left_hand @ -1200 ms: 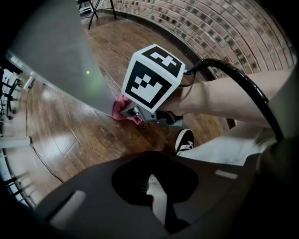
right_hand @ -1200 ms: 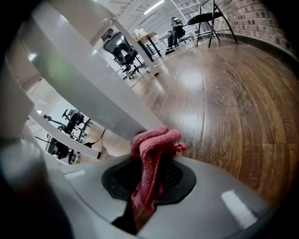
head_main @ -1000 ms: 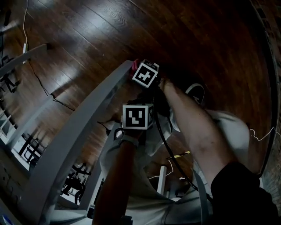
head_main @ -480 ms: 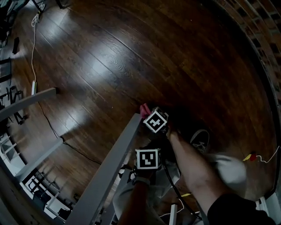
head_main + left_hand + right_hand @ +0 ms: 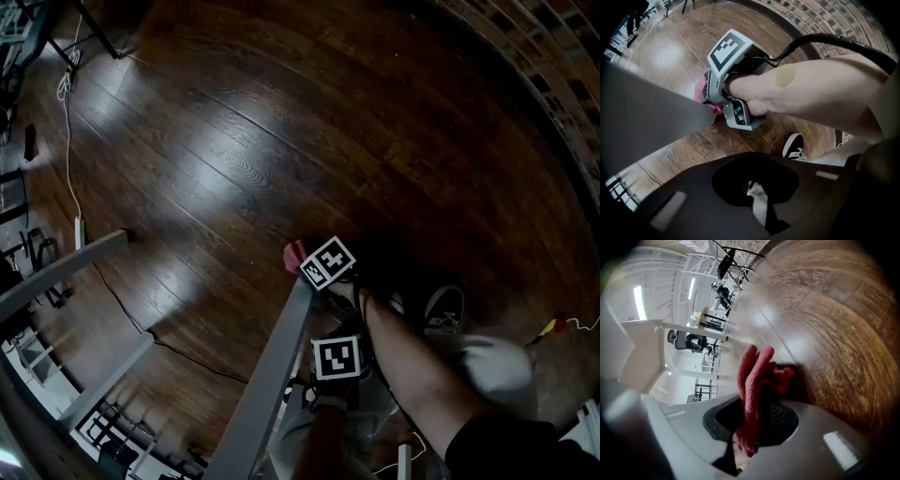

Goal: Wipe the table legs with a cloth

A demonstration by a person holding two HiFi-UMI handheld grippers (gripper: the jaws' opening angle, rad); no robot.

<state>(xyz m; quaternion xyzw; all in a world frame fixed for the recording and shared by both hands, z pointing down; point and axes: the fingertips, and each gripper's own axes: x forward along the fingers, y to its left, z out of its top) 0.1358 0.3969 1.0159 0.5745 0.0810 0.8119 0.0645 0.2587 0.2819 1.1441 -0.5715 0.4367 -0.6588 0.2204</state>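
Your right hand-held gripper (image 5: 751,430) clamps the red cloth (image 5: 755,376) at the grey table leg's (image 5: 266,377) lower end, near the floor (image 5: 234,141). Your left hand-held gripper (image 5: 757,197) is closed, empty. Only a fold looks caught, so hard rubbing could drag the cloth free.

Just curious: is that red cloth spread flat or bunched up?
Bunched: the red cloth stands in folds, pinched in the right gripper.

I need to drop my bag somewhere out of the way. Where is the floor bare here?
Bare: the wide stretch of wood floor beyond the red cloth, from the white cable at left to the brick edge at right. Crowded: near the person, around the grey table leg, shoe and black cable.
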